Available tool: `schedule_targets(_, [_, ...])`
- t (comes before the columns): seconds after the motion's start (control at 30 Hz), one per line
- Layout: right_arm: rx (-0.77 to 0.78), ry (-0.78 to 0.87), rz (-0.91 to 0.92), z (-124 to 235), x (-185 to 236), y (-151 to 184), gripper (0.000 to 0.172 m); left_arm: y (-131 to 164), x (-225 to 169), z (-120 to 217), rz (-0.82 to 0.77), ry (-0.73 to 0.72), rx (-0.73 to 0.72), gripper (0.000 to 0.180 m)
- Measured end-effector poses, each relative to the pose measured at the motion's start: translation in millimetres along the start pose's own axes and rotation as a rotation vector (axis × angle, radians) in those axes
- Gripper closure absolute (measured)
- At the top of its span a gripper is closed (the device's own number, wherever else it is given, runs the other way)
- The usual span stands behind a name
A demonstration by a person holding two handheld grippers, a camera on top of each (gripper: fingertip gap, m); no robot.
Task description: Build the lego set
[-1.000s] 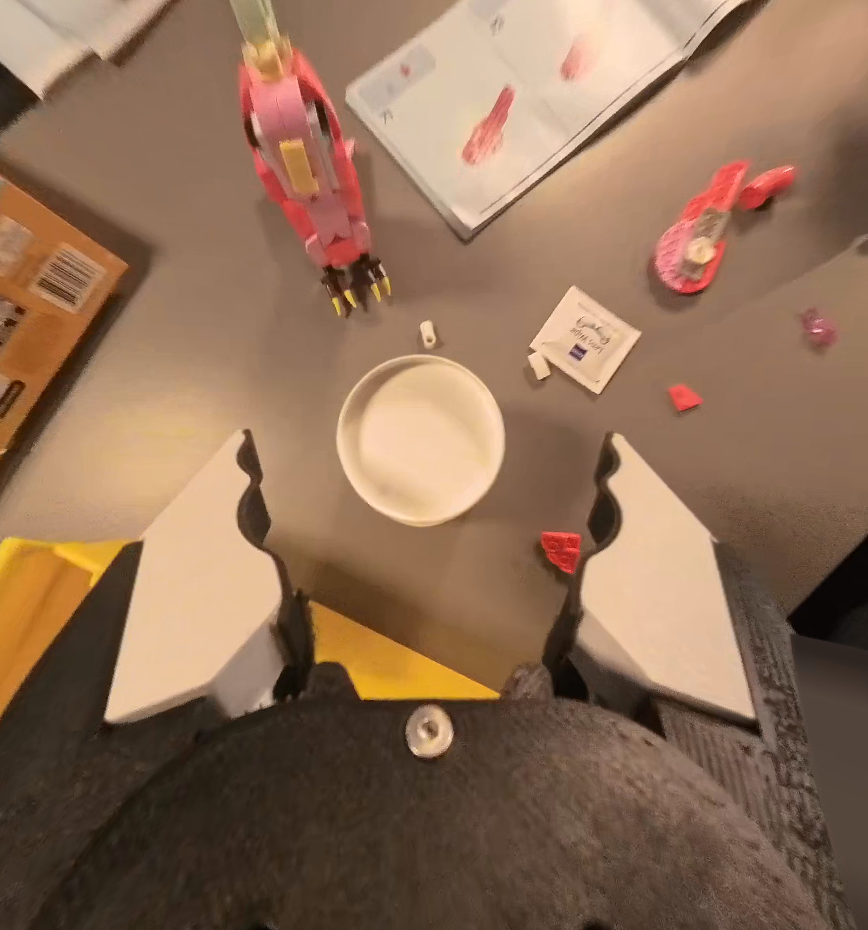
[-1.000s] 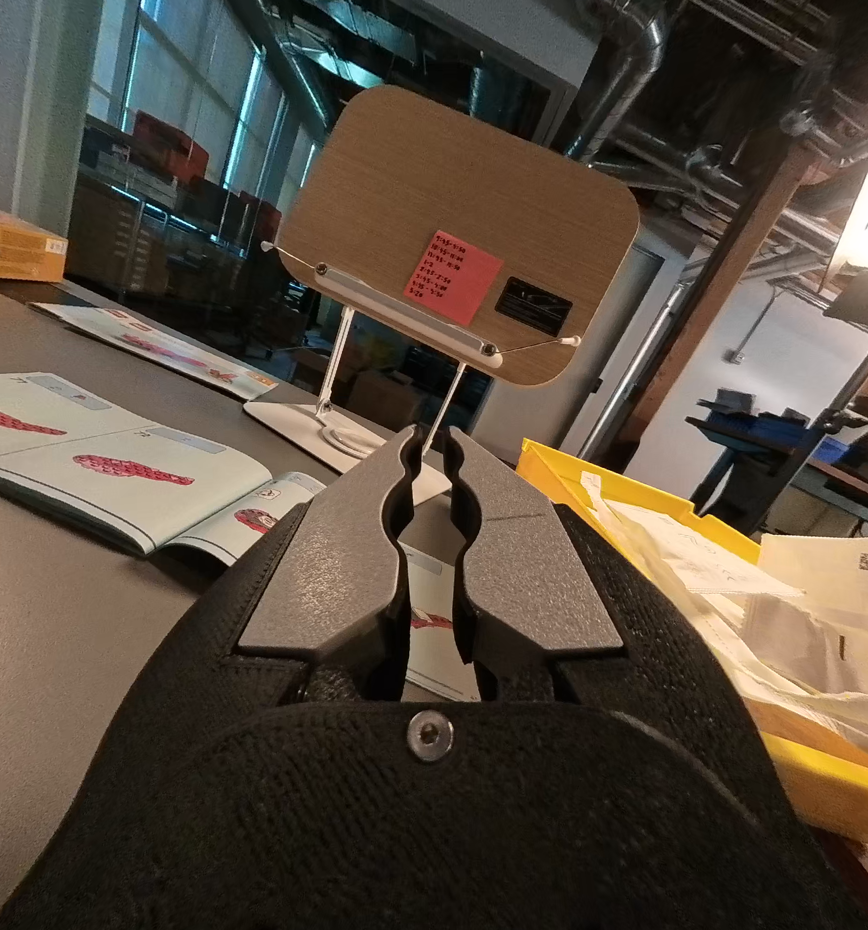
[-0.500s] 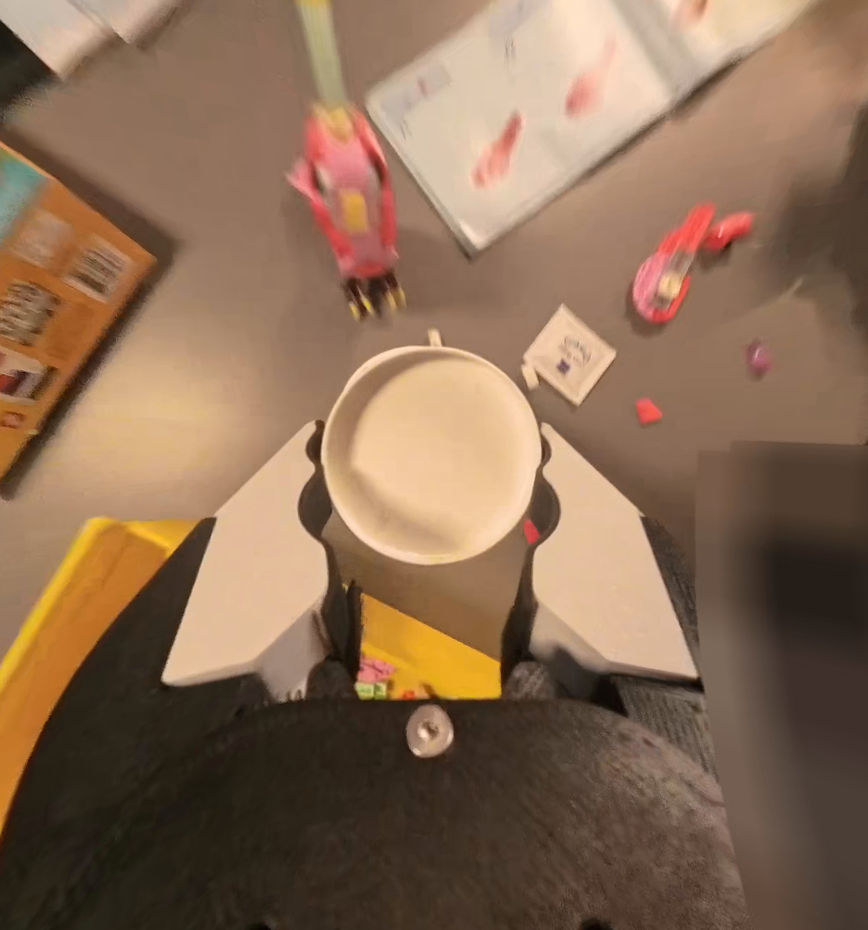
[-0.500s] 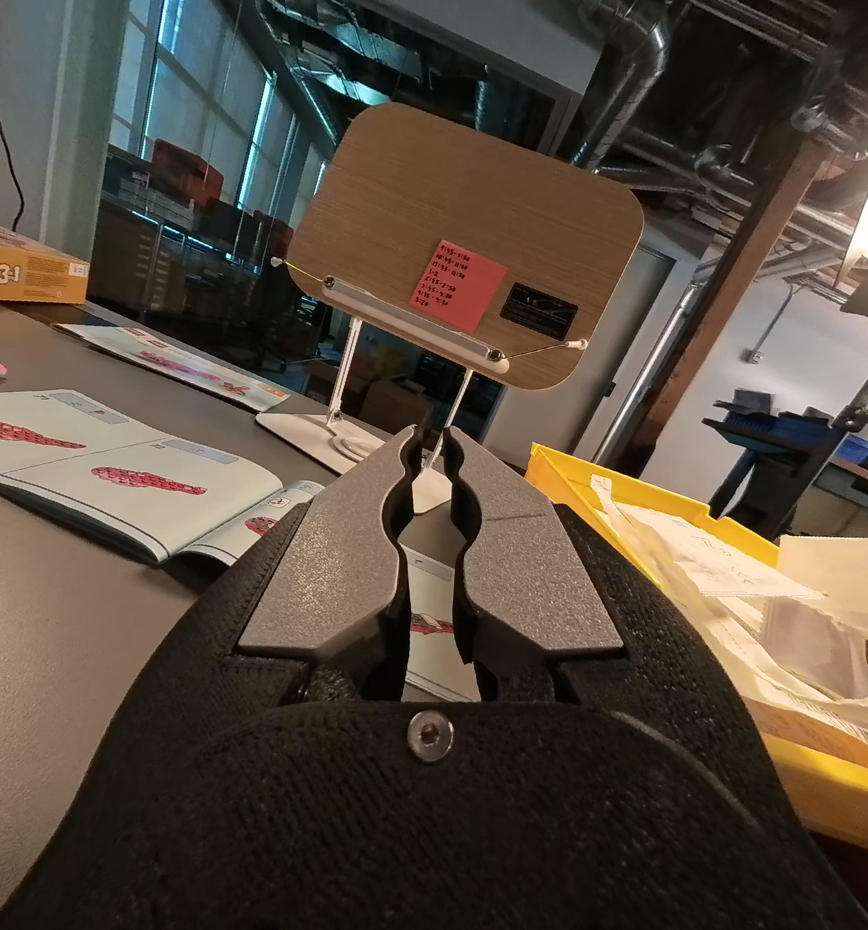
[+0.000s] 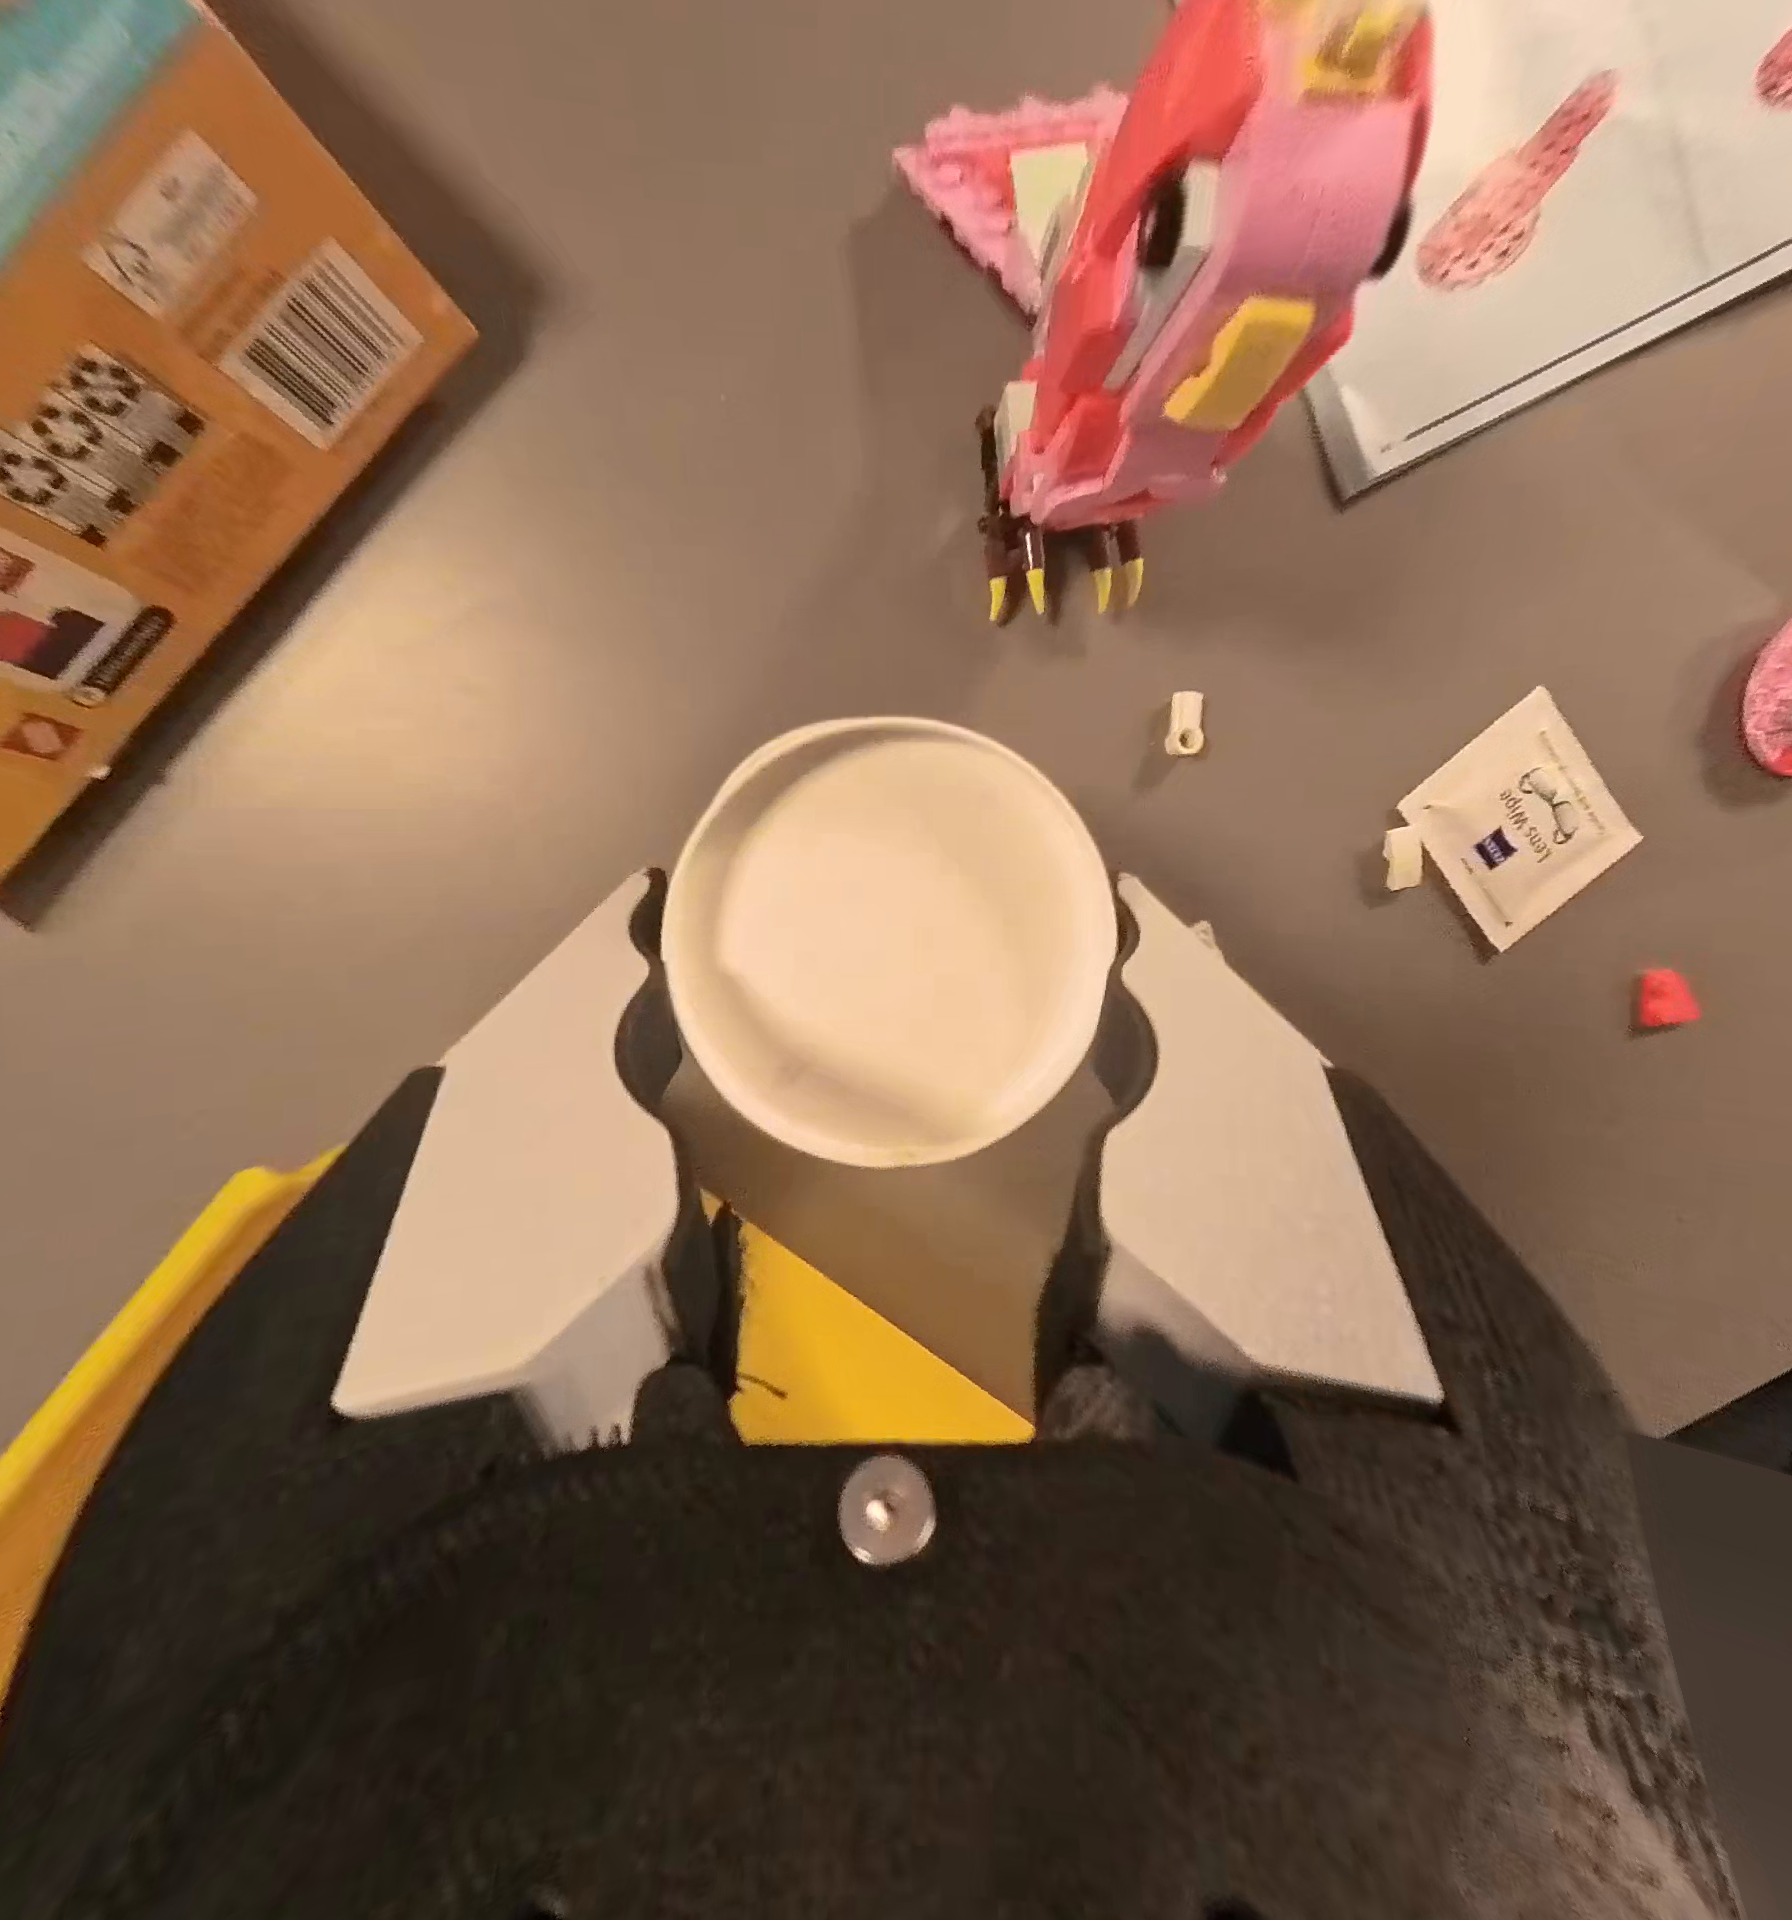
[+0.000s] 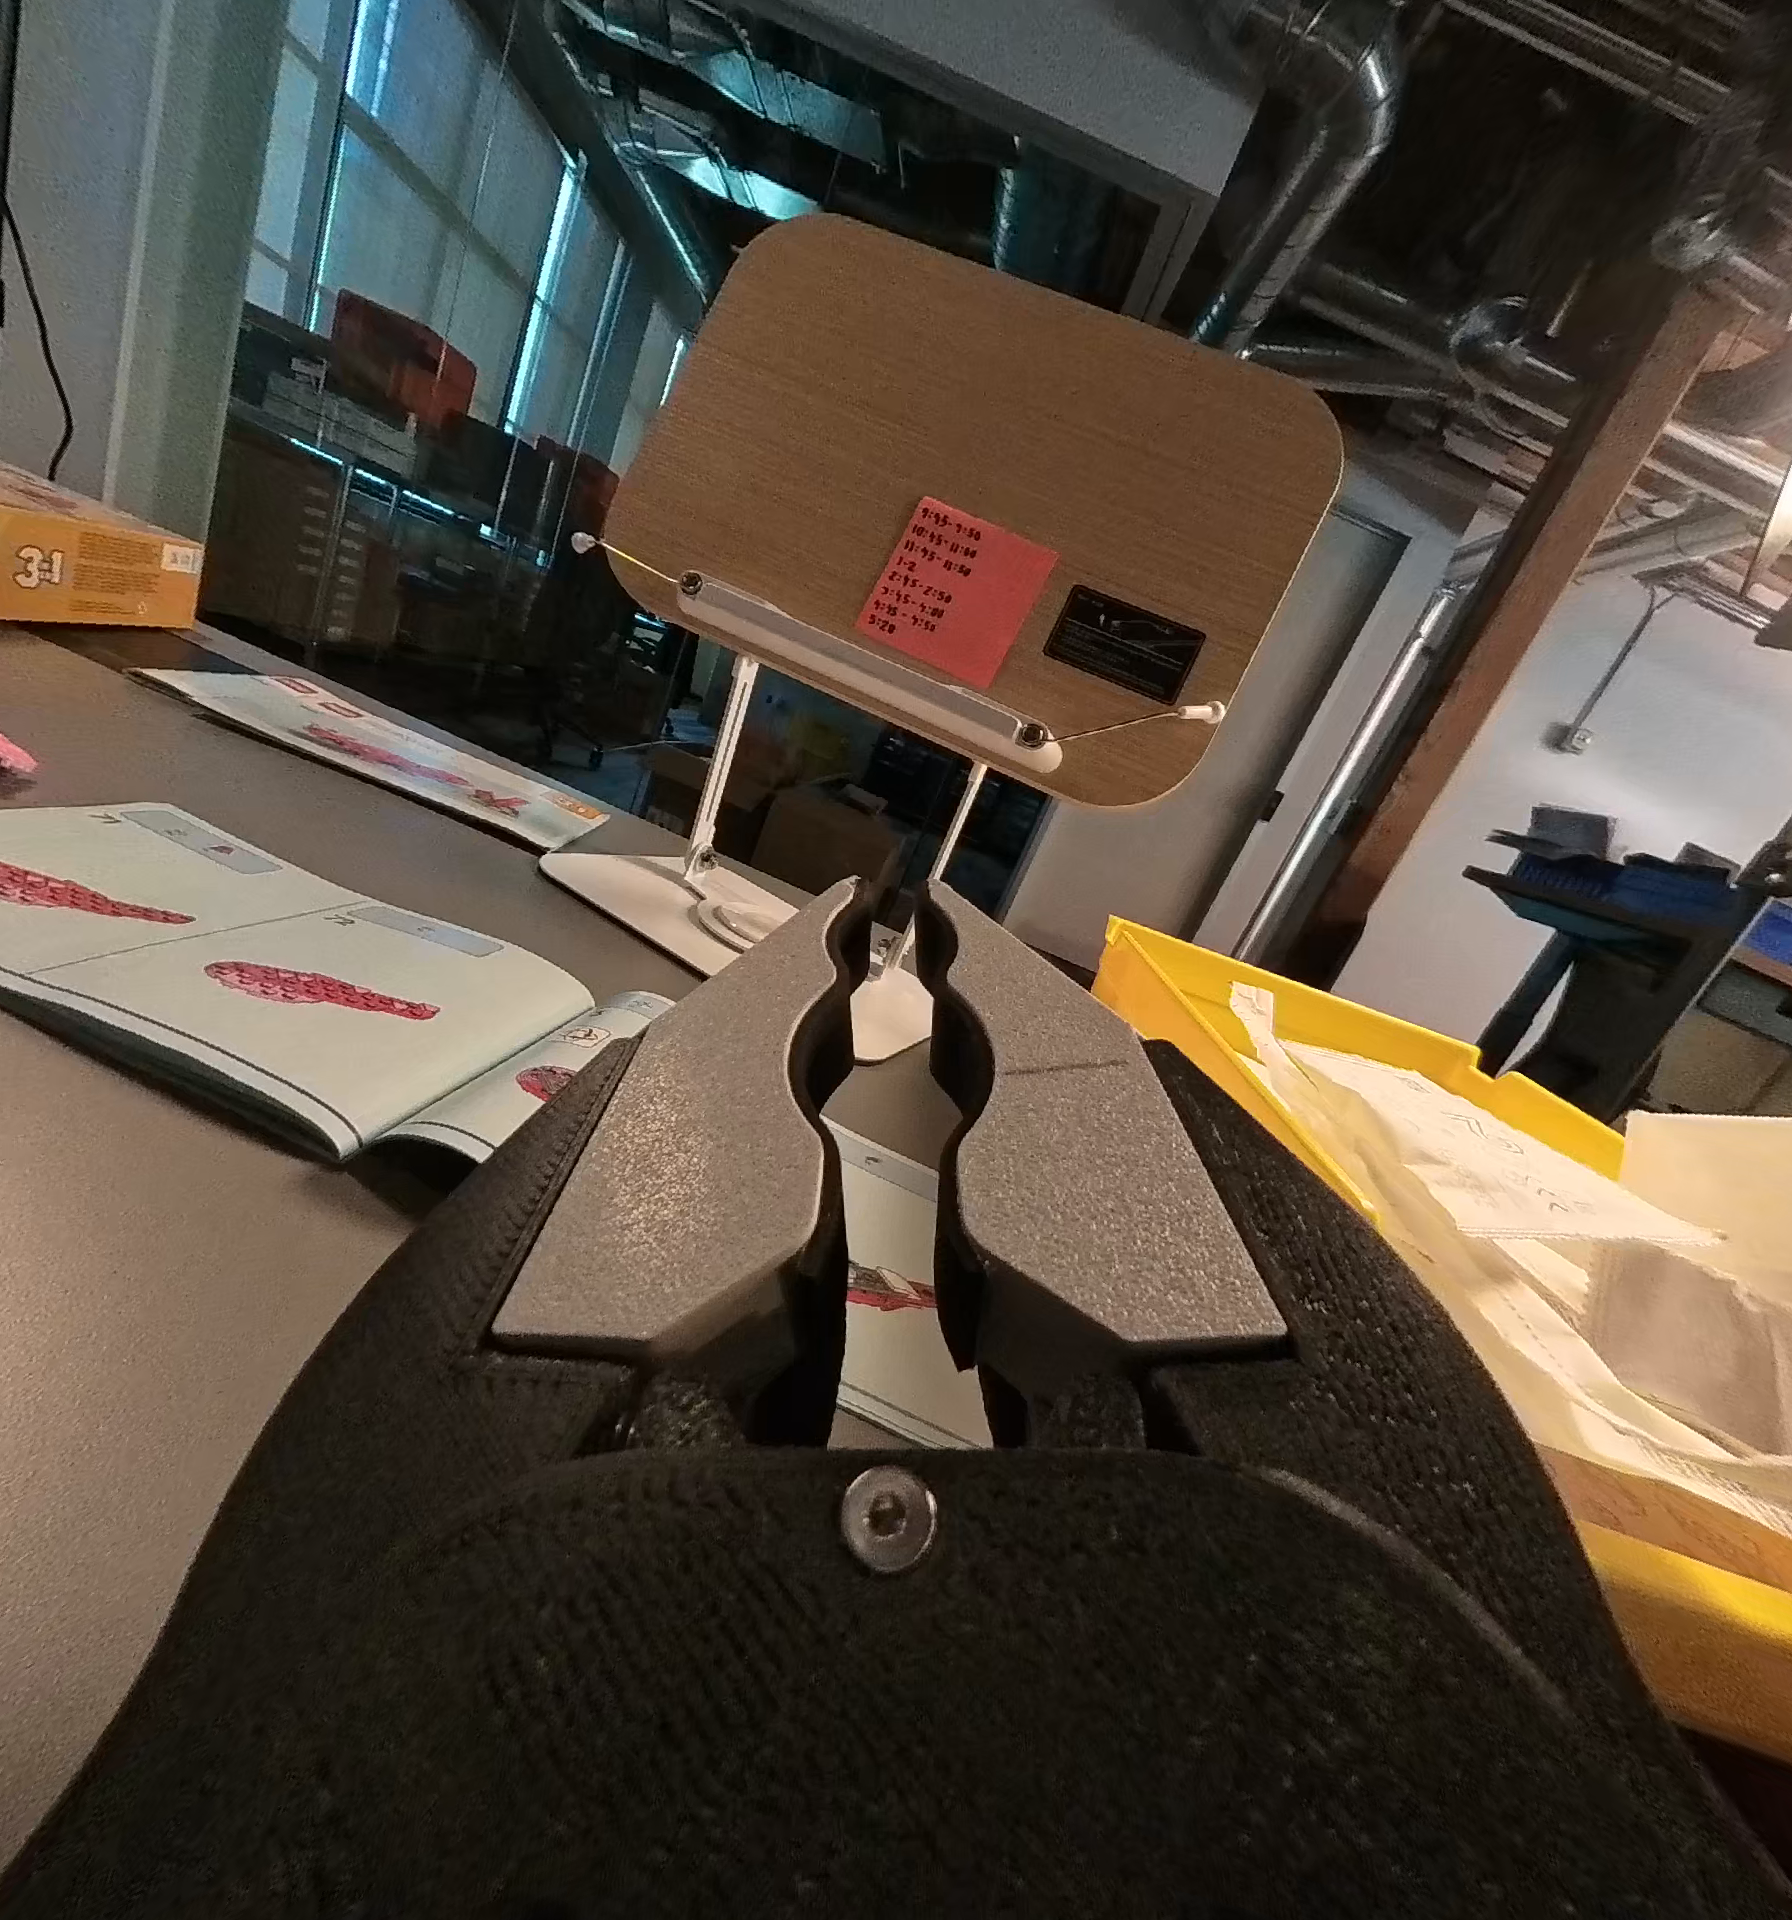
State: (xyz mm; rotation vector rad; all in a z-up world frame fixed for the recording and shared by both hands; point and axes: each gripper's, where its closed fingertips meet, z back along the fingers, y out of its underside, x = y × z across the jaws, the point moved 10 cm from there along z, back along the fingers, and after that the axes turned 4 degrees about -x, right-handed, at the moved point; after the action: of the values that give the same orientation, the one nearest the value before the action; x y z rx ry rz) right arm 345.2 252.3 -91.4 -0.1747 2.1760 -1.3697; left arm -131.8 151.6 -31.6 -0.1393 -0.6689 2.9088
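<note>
Two pale fingers (image 5: 518,1143) of your left hand-held gripper (image 5: 887,925) clamp the round white plastic lid (image 5: 887,935) above the grey counter (image 5: 580,675); your right hand-held gripper (image 6: 887,914) is nearly closed, empty, near the yellow bin (image 6: 1287,997).

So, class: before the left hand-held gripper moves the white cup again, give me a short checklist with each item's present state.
1. Cup sits between both fingers of the left hand-held gripper: ok.
2. Fingers meet the cup's sides: ok.
3. Cup is empty: ok.
4. Loose bits near the cup, a small white piece and a red piece, lie clear of the fingers: ok.
5. Cup lifted off the table: cannot tell.
6. Right hand-held gripper nearly closed with nothing in it, over the booklet: ok.
</note>
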Motion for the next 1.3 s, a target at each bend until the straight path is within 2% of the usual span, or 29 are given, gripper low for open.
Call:
schedule_targets(0.1, [-0.005, 0.015, -0.009, 0.8, -1.6, -0.3, 0.166, 6.4, -1.4, 3.5, -0.011, -0.056, -0.013, 0.089])
schedule_targets(0.2, [-0.019, 0.040, -0.028, 2.2, -4.6, -1.1, 0.164, 14.6, -13.7, 35.6, -0.048, -0.179, -0.108, 0.086])
schedule_targets(0.27, [-0.029, 0.044, -0.042, 2.6, -5.8, -1.4, 0.164, 25.3, -36.9, 61.8, -0.056, -0.188, -0.210, 0.088])
schedule_targets(0.33, [-0.051, 0.032, -0.054, 0.8, -5.3, -2.0, 0.164, 41.4, -69.7, 77.9, -0.061, -0.139, -0.296, 0.094])
schedule_targets(0.43, [-0.079, -0.010, -0.052, -7.5, -3.0, -0.9, 0.164, 68.0, -125.9, 72.2, -0.048, -0.027, -0.323, 0.096])
schedule_targets(0.53, [-0.098, -0.046, -0.033, -17.8, -1.4, 1.2, 0.158, 83.1, -161.6, 41.3, 0.001, 0.066, -0.329, 0.100])
schedule_targets(0.63, [-0.110, -0.072, -0.034, -24.0, -1.0, 3.0, 0.152, 86.2, -156.6, 0.9, 0.132, 0.034, -0.355, 0.108])
schedule_targets(0.7, [-0.116, -0.086, -0.048, -25.3, -1.6, 4.0, 0.152, 86.2, -144.2, -19.6, 0.173, -0.061, -0.357, 0.115])
schedule_targets(0.77, [-0.125, -0.090, -0.073, -25.2, -3.2, 4.4, 0.152, 85.1, -132.0, -33.9, 0.196, -0.150, -0.350, 0.121])
schedule_targets(0.87, [-0.130, -0.094, -0.113, -24.6, -5.6, 5.3, 0.156, 84.6, -121.0, -48.3, 0.230, -0.200, -0.307, 0.133])
schedule_targets(0.9, [-0.132, -0.096, -0.123, -24.5, -6.1, 5.4, 0.156, 84.8, -118.4, -51.4, 0.238, -0.210, -0.295, 0.140])
schedule_targets(1.13, [-0.142, -0.131, -0.140, -25.1, -3.0, 4.2, 0.157, 80.5, -110.3, -54.9, 0.237, -0.228, -0.284, 0.157])
schedule_targets(1.17, [-0.145, -0.138, -0.133, -24.9, -1.7, 3.5, 0.157, 79.8, -110.5, -55.1, 0.234, -0.217, -0.281, 0.164])
schedule_targets(1.27, [-0.155, -0.158, -0.107, -24.2, 2.5, 1.0, 0.157, 78.5, -114.7, -52.5, 0.200, -0.198, -0.273, 0.166])
schedule_targets(1.3, [-0.162, -0.164, -0.099, -23.9, 3.5, -0.4, 0.157, 75.8, -120.7, -47.4, 0.188, -0.165, -0.324, 0.166])
